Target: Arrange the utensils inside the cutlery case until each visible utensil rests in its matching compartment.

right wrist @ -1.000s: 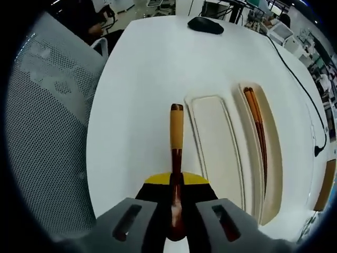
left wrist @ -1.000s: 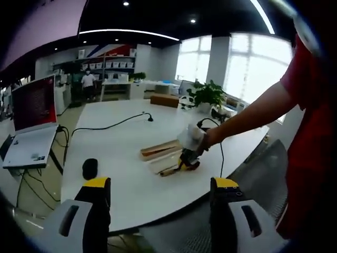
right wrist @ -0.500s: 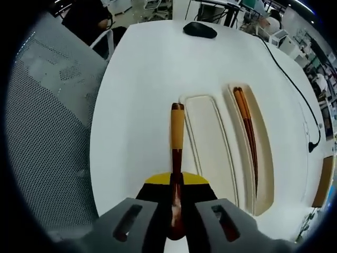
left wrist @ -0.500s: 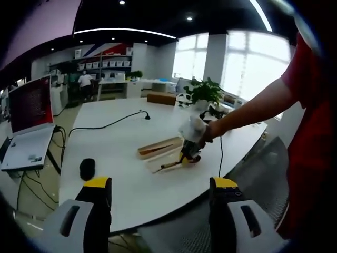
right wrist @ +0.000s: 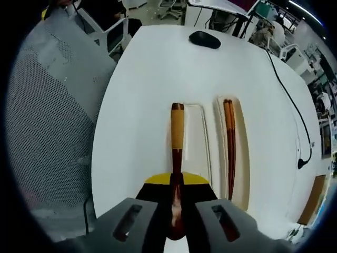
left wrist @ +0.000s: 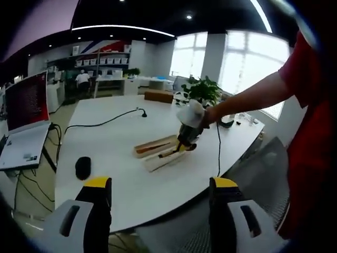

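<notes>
My left hand-held gripper (left wrist: 158, 197) hung spread and idle, well back from the surface (left wrist: 105, 153). My right hand-held gripper (right wrist: 174, 211) pinched the utensil (right wrist: 177, 138) over the cutlery case (right wrist: 197, 145); chopsticks (right wrist: 230, 142) already lay in their compartment, this one wasn't placed yet.

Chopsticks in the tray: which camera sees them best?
The right gripper view: the chopsticks lie close, full length, in the cutlery case. In the left gripper view they are a thin dark line, far off.
</notes>
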A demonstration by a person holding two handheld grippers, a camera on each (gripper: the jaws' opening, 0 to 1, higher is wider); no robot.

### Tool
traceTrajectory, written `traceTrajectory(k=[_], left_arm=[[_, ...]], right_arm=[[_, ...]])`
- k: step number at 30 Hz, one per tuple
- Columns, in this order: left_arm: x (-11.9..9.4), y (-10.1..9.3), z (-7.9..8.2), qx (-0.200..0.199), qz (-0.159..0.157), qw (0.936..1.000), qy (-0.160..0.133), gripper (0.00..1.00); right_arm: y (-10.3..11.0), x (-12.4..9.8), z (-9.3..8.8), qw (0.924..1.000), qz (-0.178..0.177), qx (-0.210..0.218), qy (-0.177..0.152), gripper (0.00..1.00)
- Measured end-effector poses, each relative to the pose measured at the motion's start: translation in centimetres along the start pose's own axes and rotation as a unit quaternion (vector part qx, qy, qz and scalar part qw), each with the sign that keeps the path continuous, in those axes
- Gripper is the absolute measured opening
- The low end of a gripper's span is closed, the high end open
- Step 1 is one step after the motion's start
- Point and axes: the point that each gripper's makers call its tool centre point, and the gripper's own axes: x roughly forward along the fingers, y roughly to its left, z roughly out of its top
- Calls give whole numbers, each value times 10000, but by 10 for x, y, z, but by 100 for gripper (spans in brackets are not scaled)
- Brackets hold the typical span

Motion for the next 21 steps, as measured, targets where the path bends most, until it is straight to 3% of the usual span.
traceTrajectory(k=[6,8,14,21], left_arm=[[8,-3,-1,33,-56,10000,10,77],[13,-4,-5,-103,-89,9998,129,77],[17,-8,5,-61,-171,9998,-25,78],[16,-9,12,70,-146,9999,9,78]], right_arm=[[-15,-30,2,9996,21,-255,-118,1],[-27,-39,2,9996,-167,-168,-136,1],[-53,-58,6,9995,-225,-161,-153,1],[-73,-76,14,9997,-164,-47,-178,1]])
